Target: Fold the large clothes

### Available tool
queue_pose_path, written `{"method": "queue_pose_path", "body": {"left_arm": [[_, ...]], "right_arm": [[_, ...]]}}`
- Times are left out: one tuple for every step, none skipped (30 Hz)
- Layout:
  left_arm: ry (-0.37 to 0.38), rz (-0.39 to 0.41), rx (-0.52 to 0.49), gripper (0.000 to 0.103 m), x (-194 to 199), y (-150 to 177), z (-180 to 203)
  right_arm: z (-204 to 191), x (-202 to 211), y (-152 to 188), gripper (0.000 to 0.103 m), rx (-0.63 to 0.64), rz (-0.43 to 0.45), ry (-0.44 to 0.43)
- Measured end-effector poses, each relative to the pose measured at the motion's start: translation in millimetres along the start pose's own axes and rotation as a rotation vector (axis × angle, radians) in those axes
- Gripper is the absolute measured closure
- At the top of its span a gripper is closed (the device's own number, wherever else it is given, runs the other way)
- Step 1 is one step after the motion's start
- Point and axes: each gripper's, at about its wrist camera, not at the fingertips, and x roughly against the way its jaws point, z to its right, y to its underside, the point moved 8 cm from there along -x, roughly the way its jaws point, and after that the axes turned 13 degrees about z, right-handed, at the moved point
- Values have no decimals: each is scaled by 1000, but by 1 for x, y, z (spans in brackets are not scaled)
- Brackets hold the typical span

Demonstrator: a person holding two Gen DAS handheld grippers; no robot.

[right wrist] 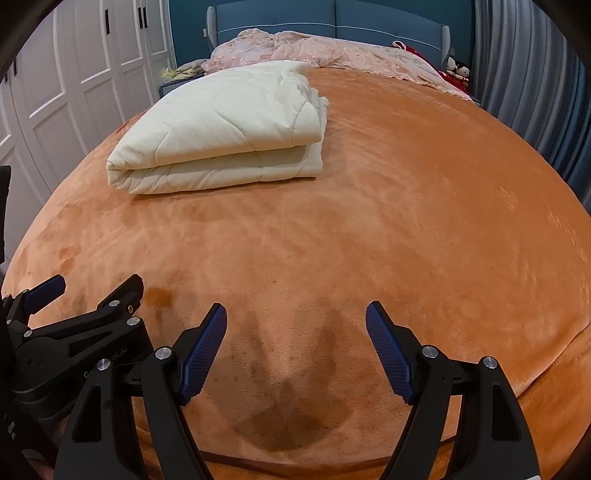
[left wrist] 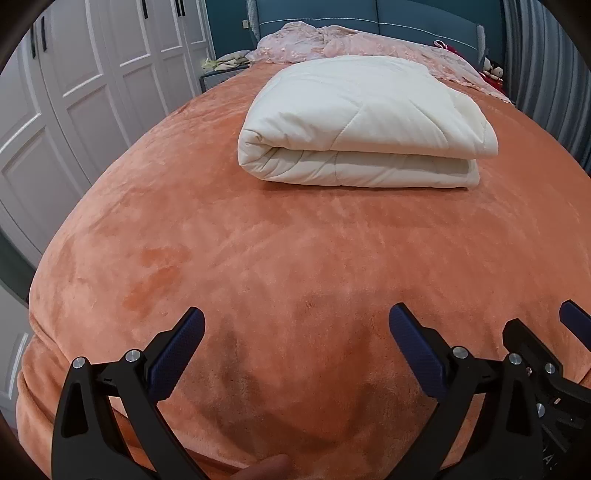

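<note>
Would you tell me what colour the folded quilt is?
Cream white, the quilt shows best in the left wrist view.

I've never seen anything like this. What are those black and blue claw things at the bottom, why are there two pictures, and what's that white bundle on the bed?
There is no robot here: a person holds a pair of hand-operated tongs in each hand, and each carries a wide-angle camera looking along its fingers. One picture comes from the left tongs, the other from the right tongs; each also catches its neighbour at the edge. The blue parts are the gripping pads. Both tongs stand open and hold nothing, poised over the foot of the bed. On the orange blanket lies a cream quilt, already folded into a thick bundle. A pink lacy cloth lies by the blue headboard, and white wardrobe doors stand at the left.
</note>
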Motion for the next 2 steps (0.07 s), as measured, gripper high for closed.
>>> {"method": "queue_pose_path", "body": {"left_arm": [[1, -4, 3, 6, 0, 0, 0], [-2, -2, 2, 6, 0, -1, -1]], "right_arm": [[0, 0, 0, 27, -1, 0, 0], [0, 0, 0, 27, 1, 1, 1]]}}
